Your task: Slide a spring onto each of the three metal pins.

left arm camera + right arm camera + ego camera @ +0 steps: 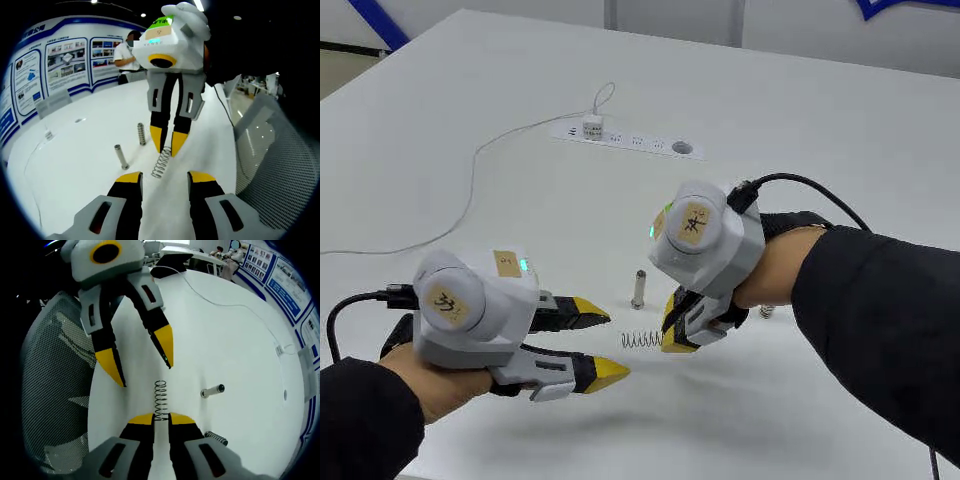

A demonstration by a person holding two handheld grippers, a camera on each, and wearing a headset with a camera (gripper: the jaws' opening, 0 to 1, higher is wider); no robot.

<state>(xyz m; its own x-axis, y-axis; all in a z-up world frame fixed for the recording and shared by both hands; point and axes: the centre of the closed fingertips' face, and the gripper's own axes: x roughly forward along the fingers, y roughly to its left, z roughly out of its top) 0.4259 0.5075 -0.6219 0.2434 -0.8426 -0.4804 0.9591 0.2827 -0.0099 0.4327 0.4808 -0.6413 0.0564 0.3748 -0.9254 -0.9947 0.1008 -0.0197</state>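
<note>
Two grippers are seen over the white table point(840, 130), and two springs and two metal pins are counted on or above it. Of the pins, one bare pin point(639, 288) stands upright on the table, and a second pin point(142, 134) is already sleeved by one of the springs. The other, the loose spring point(160, 396), is pinched at one end between the closed jaw tips of the right gripper point(161, 418). The rest of its coil is projected forward beyond those tips and is held low over the table; whether it touches the surface cannot be told. Its free end is pointed toward the left gripper point(600, 343), whose jaws are spread wide apart and empty, and a gap is left between that free end and the left jaw tips. The bare pin is found near the loose spring, off to one side and apart from it, and outside both pairs of jaws. The second pin is set farther off, on the right gripper's side. One power strip point(625, 140) with one white cable point(471, 185) is laid toward the far part of the table
</note>
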